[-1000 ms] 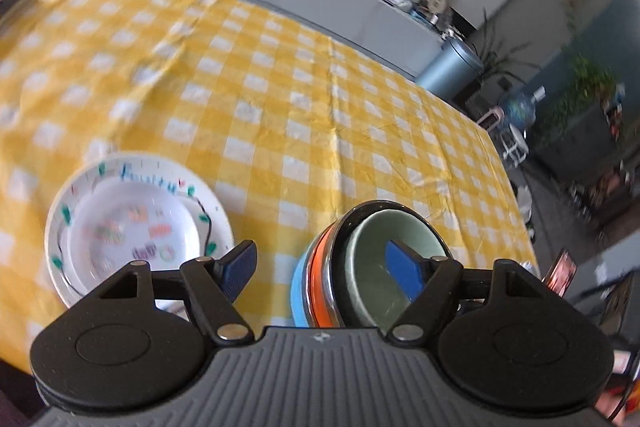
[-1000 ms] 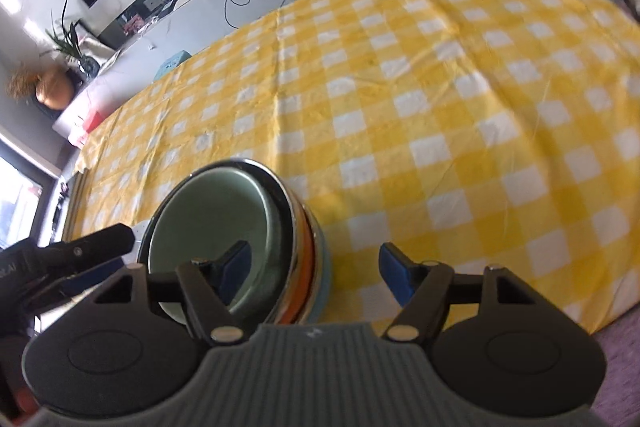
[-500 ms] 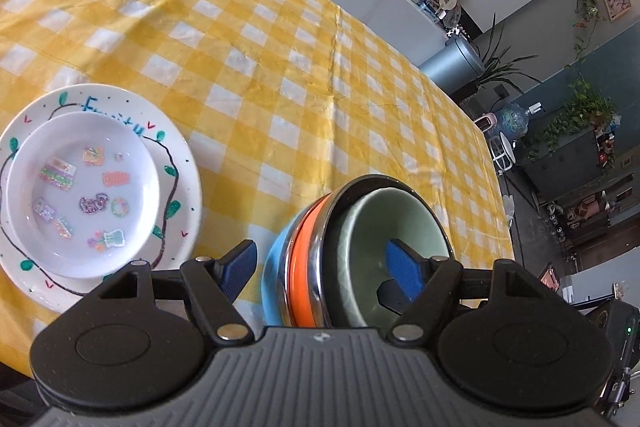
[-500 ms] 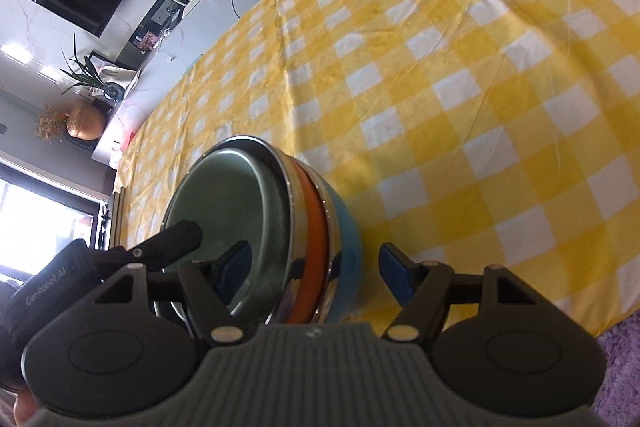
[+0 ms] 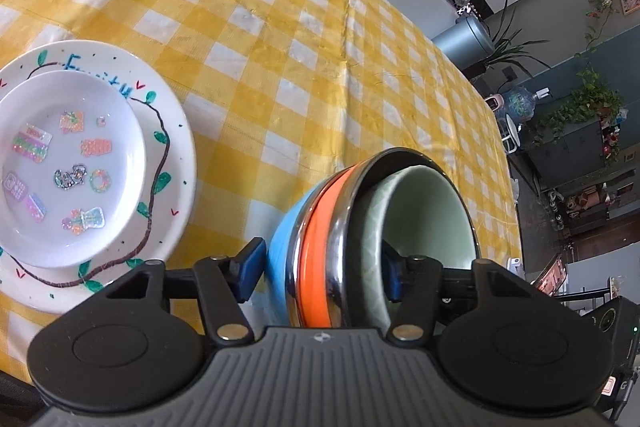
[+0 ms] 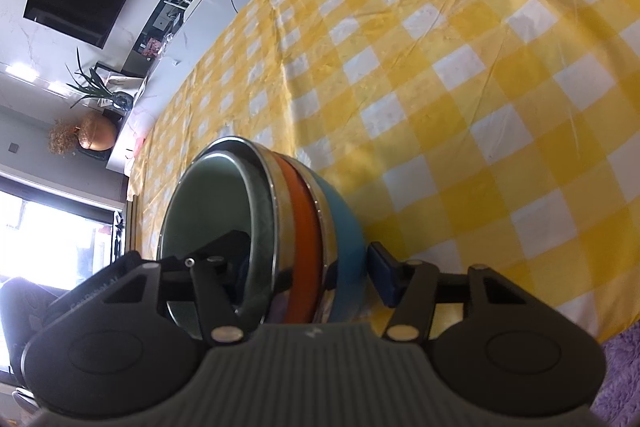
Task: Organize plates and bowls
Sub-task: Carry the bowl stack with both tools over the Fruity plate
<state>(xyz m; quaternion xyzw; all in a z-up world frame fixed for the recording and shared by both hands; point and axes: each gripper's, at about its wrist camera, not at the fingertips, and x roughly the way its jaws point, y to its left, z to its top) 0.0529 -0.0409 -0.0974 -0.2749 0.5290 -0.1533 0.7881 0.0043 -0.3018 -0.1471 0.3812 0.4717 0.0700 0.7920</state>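
A stack of nested bowls (image 5: pixel 320 227) stands near the table's front edge: blue outside, then orange, steel, and pale green innermost. My left gripper (image 5: pixel 322 267) straddles its near wall. Its jaws are closing, one pad against the blue side and the other inside the green bowl. From the opposite side my right gripper (image 6: pixel 310 269) straddles the same bowl stack (image 6: pixel 304 211). Its jaws are closing too, with a thin gap left at the blue wall. To the left, a small white sticker dish (image 5: pixel 68 163) sits on a large white plate (image 5: pixel 172 131) painted with a vine.
A yellow and white checked cloth (image 5: pixel 320 39) covers the table. The front edge runs just below the bowls, with a purple rug (image 6: pixel 624 375) under it. A counter with packets and a grey bin (image 5: pixel 464 39) stands beyond the far side.
Both grippers have sunk over the bowl stack, and both pairs of jaws have narrowed around its wall. The bowls and plates have stayed in place.
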